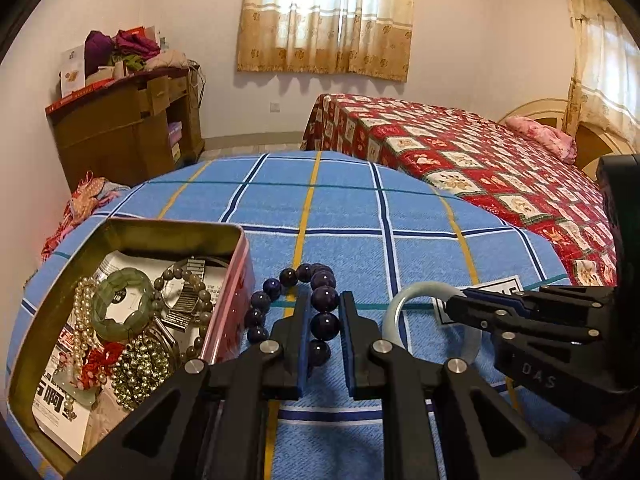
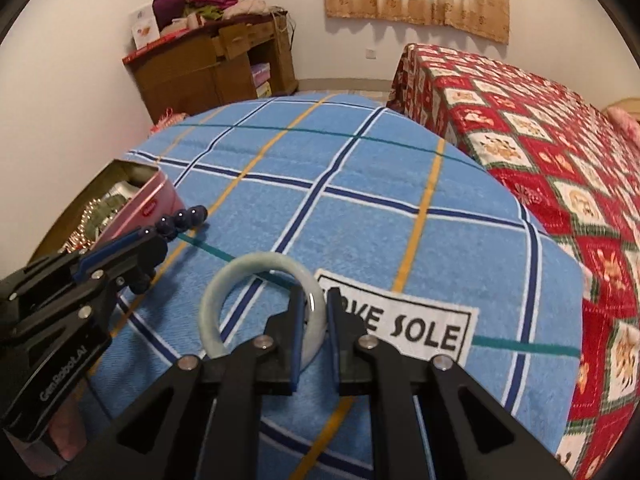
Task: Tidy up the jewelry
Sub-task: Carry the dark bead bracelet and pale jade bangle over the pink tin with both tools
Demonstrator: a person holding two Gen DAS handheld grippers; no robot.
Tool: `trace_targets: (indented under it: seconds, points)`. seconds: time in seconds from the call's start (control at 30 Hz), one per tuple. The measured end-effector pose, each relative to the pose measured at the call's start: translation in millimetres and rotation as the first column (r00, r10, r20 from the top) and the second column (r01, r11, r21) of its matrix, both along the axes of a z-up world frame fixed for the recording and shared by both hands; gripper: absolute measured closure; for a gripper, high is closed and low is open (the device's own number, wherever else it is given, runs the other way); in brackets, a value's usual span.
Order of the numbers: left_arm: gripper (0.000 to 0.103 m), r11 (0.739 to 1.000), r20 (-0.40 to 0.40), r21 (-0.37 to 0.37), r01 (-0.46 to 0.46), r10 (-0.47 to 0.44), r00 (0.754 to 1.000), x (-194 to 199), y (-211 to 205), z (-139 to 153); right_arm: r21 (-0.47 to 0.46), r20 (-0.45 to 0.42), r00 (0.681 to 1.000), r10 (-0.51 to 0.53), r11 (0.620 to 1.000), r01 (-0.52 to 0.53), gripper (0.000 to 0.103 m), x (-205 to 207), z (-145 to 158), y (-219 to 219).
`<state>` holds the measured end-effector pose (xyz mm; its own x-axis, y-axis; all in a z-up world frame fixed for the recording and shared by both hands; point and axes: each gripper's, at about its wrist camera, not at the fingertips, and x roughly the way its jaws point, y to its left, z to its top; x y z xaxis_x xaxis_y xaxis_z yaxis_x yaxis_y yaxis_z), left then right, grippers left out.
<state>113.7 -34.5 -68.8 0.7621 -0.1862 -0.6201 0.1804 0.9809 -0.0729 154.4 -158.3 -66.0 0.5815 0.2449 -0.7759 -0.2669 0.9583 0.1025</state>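
A dark purple bead bracelet [image 1: 260, 300] lies on the blue checked cloth [image 1: 340, 216], beside an open pink tin [image 1: 240, 240]. My left gripper [image 1: 323, 300] is shut on its near beads. The tin holds pearl strands [image 1: 82, 312], a green bangle [image 1: 120, 304], a grey bead bracelet [image 1: 200, 292] and other pieces. To the right lies a pale jade bangle [image 2: 216, 300], with my right gripper [image 2: 316, 296] shut on its right side. In the left wrist view the right gripper [image 1: 452, 305] reaches in from the right onto the bangle [image 1: 400, 300]. The left gripper [image 2: 148, 256] and purple beads [image 2: 184, 216] show at left in the right wrist view.
A white "LOVE SOLE" label [image 2: 420, 332] is sewn on the cloth right of the bangle. A bed with a red patterned quilt [image 1: 480, 160] stands close on the right. A wooden cabinet [image 1: 120, 132] piled with clothes is at the back left wall.
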Motion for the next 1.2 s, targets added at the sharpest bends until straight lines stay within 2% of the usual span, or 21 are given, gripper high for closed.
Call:
trace_targets:
  seconds: [0.23,0.33,0.8,1.0,1.2]
  points:
    - [0.090,0.999,0.018,0.033,-0.018,0.018,1.000,-5,-1,4,-0.002,0.051,0.999,-0.006,1.000,0.006,0.090,-11,11,-3]
    - [0.090,0.999,0.024,0.024,-0.022,0.021,0.999,-10,1,10,0.002,0.068,0.998,-0.007,1.000,0.007,0.090,-15,17,-4]
    - [0.090,1.000,0.089,-0.005,-0.022,0.022,0.996,-44,15,64,0.027,0.170,0.985,0.042,0.999,-0.047,0.090,-33,61,7]
    - [0.090,0.998,0.133,-0.006,-0.063,0.064,0.989,-56,35,91,0.037,0.200,0.977,0.079,0.995,-0.088,0.090,-36,77,18]
    - [0.090,0.993,0.151,0.005,-0.115,0.113,0.982,-61,61,106,0.048,0.210,0.970,0.121,0.990,-0.134,0.090,-34,83,33]
